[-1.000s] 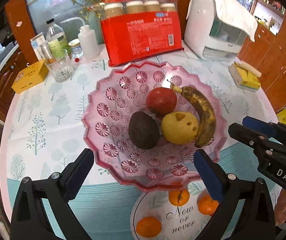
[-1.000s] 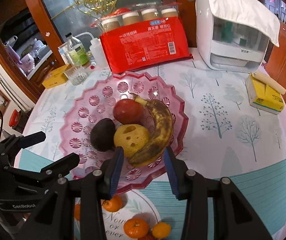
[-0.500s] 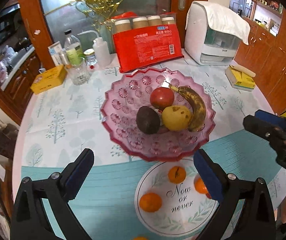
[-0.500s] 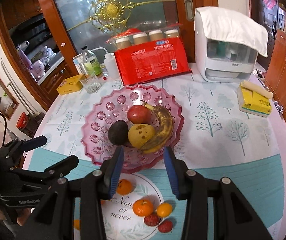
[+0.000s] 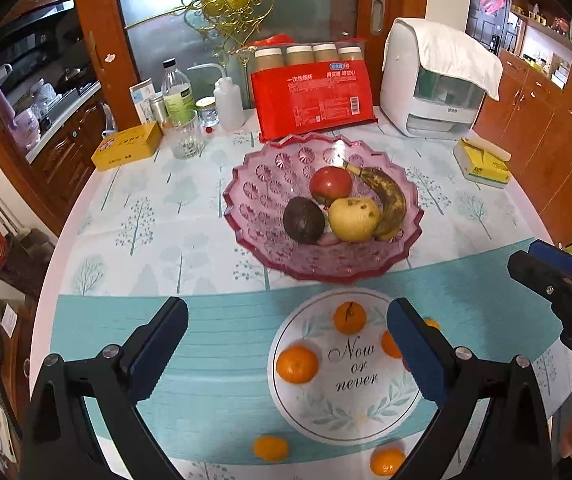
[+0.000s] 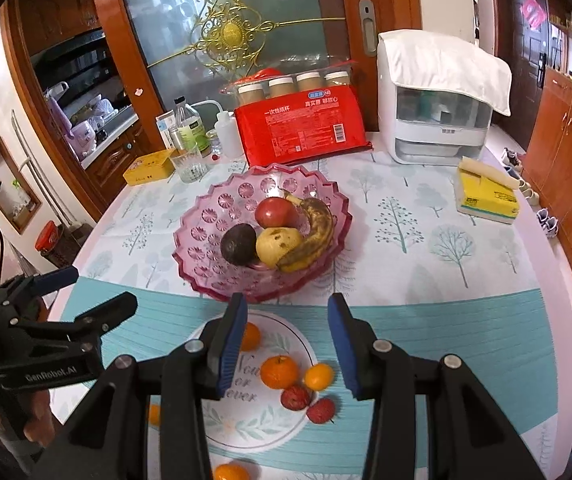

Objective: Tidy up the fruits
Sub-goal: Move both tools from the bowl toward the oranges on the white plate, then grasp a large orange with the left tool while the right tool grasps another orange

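The left tongs (image 5: pixel 286 338) are wide apart and hold nothing, low in the frame. A pink bowl (image 5: pixel 246 200) sits in the middle of the desk (image 5: pixel 146 216). It holds a dark avocado (image 5: pixel 303 220), a red apple (image 5: pixel 331 183), a yellow pear (image 5: pixel 353 218) and a spotty banana (image 5: pixel 390 200). Below it, small oranges (image 5: pixel 297 364) lie on a white plate (image 5: pixel 326 412). The right tongs (image 6: pixel 286 342) are apart too, empty, above that plate.
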The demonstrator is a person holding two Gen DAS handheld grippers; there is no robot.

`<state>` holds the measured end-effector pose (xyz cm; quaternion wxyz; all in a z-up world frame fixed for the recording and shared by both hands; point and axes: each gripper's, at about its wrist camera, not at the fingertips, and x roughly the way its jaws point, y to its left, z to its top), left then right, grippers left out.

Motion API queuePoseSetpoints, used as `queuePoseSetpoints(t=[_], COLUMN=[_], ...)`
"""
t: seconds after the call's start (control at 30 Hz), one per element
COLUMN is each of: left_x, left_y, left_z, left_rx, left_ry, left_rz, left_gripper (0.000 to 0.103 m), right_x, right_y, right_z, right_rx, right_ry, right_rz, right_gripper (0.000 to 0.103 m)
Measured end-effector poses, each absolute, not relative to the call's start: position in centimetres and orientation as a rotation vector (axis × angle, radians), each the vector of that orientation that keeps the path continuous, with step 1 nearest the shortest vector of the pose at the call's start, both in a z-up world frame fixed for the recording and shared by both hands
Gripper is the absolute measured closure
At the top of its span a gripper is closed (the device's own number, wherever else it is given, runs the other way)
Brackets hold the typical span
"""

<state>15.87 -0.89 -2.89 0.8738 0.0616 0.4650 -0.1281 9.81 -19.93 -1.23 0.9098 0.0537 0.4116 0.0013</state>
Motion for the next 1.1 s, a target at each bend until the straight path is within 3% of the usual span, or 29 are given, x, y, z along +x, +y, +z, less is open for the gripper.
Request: queuePoseSetpoints(t=[0.27,0.7,1.1], left_x=[14.6,15.1,16.3], left_y=[-0.2,2.0,2.2], left_z=[-5.8,-14.2,-18.7], left_rx=[0.113,0.066,0.019], left_ry=[1.019,1.137,1.186], left_rz=[-0.235,-0.2,-0.211], left_gripper=[0.004,0.004,0.004], right_x=[8.5,9.4,10.6], right_y=[-19.3,-18.3,-15.6], right_z=[-3.7,-12.5,-16.0], right_rx=[0.076,0.097,-0.017], right_ry=[0.867,1.03,1.025], right_rz=[-0.004,0.004,0.031], right_gripper=[0.061,0.061,0.061])
